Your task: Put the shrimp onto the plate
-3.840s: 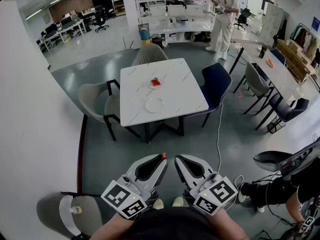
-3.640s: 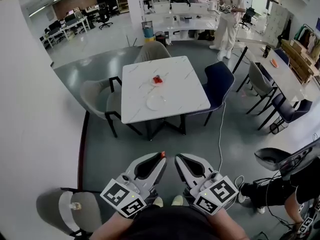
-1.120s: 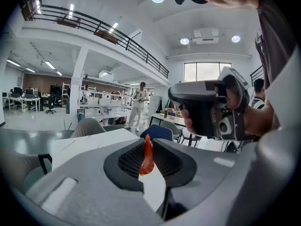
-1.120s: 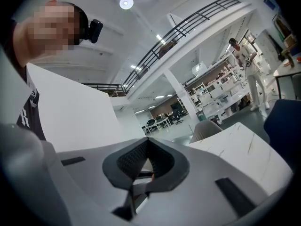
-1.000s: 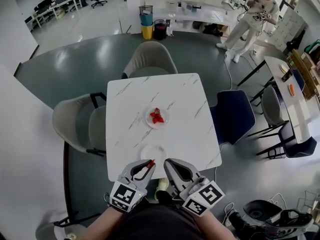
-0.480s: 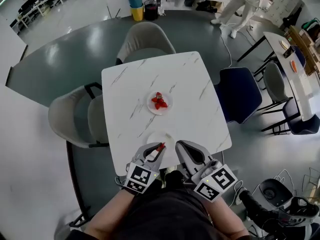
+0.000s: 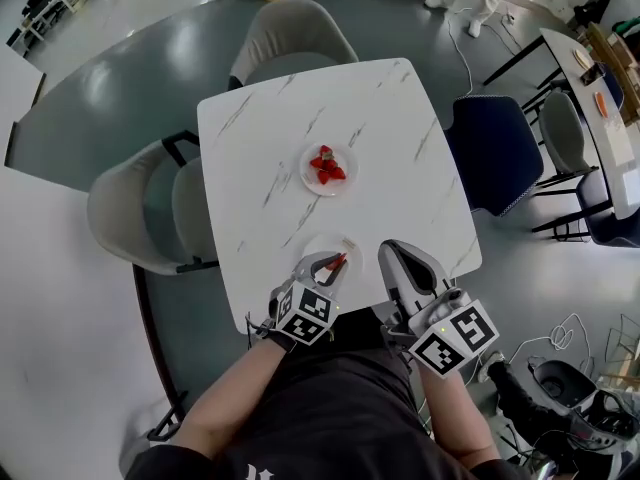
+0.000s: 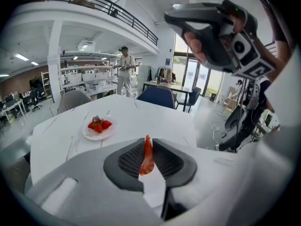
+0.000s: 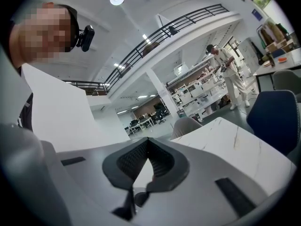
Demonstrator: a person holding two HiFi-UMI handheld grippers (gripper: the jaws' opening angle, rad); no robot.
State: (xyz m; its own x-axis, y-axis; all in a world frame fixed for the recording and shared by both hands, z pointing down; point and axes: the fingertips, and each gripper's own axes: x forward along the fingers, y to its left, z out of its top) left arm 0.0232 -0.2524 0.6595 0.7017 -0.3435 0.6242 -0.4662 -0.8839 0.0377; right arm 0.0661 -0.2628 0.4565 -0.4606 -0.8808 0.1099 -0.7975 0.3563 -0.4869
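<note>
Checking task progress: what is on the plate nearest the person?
Nothing on the visible part of the near plate; the left tongs, shut on a shrimp, cover its near edge.

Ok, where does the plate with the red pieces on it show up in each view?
Head view: plate with the red pieces at the middle of the white marble table.
Left gripper view: the plate sits left of centre on the table, beyond the shrimp pinched in the jaws.
Right gripper view: not in it; only the table shows, at right.
Shared landmark: the table.
</note>
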